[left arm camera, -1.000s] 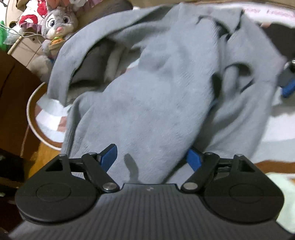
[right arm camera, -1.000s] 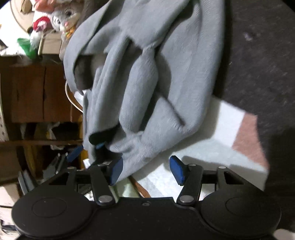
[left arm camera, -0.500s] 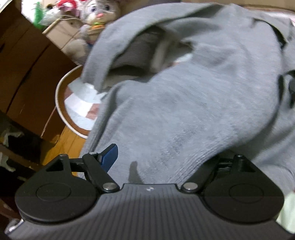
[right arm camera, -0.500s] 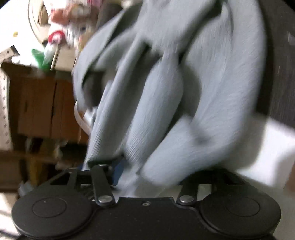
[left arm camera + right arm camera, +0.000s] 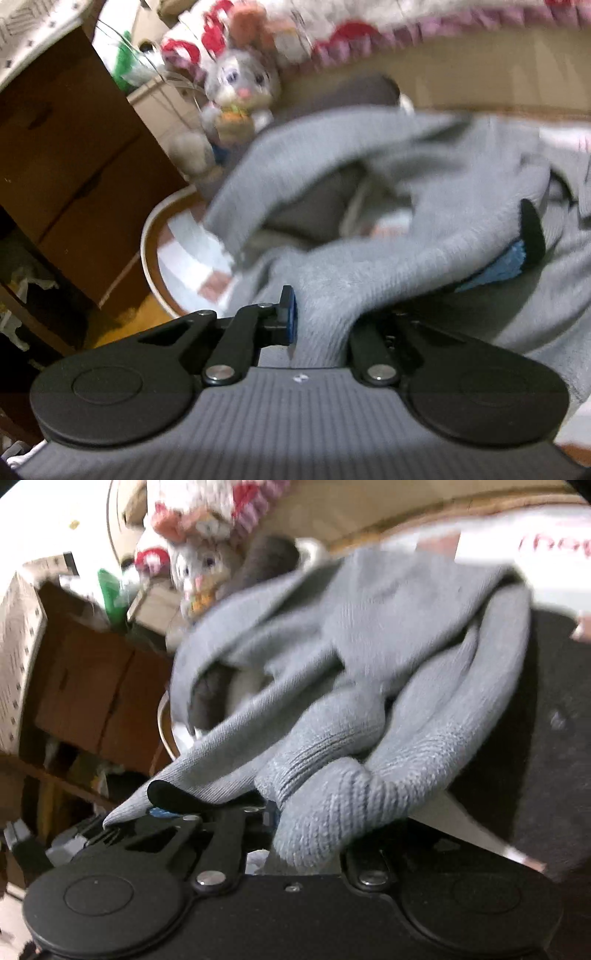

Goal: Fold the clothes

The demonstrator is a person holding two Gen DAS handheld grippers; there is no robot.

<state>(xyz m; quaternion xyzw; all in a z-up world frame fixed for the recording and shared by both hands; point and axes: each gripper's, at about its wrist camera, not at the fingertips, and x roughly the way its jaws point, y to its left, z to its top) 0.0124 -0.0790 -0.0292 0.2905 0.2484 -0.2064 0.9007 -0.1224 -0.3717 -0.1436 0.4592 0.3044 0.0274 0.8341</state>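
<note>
I hold the grey sweater (image 5: 369,266) bunched, unfolded, in both grippers: left gripper (image 5: 321,325) and right gripper (image 5: 306,830) jaws clamp knit; folding remains.

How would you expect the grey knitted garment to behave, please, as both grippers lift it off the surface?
The grey knitted garment will probably flop: it already hangs in loose rolls over the right gripper. Its thick ribbed knit suggests some weight, so it may sag between holds. The fuzzy surface bunched at the left gripper looks unlikely to slip.
</note>
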